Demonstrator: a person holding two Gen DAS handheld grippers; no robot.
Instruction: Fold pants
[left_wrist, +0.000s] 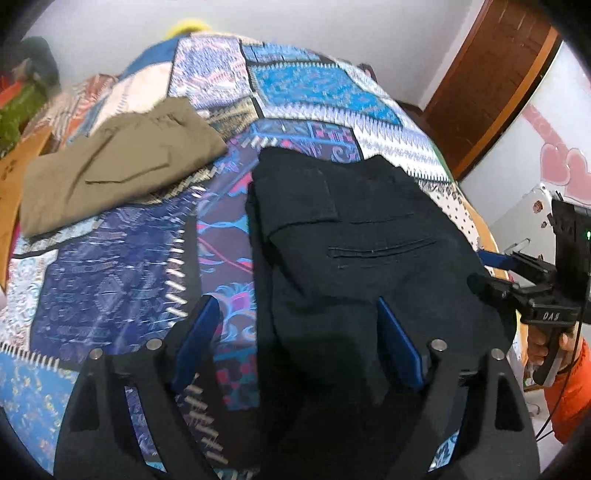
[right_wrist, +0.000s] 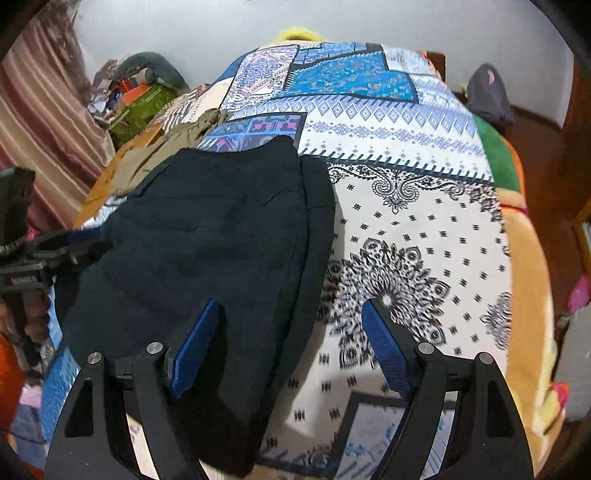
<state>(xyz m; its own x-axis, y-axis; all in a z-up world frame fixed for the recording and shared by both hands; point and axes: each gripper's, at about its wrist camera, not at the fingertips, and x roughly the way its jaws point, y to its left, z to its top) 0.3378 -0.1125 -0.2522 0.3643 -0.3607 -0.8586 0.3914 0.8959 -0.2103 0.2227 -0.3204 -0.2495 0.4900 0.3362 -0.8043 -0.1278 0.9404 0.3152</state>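
Black pants (left_wrist: 354, 236) lie folded on the quilt (left_wrist: 110, 280); left gripper (left_wrist: 295, 314) and right gripper (right_wrist: 291, 314) both released, straddling near edges, a careless pull-back could snag and undo the fold

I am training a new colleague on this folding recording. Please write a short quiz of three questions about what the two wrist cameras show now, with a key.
1. True or false: the left gripper has its jaws closed on the black pants.
2. Which garment lies folded on the patchwork bedcover, further from the grippers than the black pants? A) a red towel B) olive pants C) a white shirt
3. In the right wrist view, which blue pad of the right gripper is over the black pants, and which over the bedcover?

Key
1. False: both jaws stand open, gripping nothing.
2. B
3. The left pad is over the pants; the right pad is over the bedcover.
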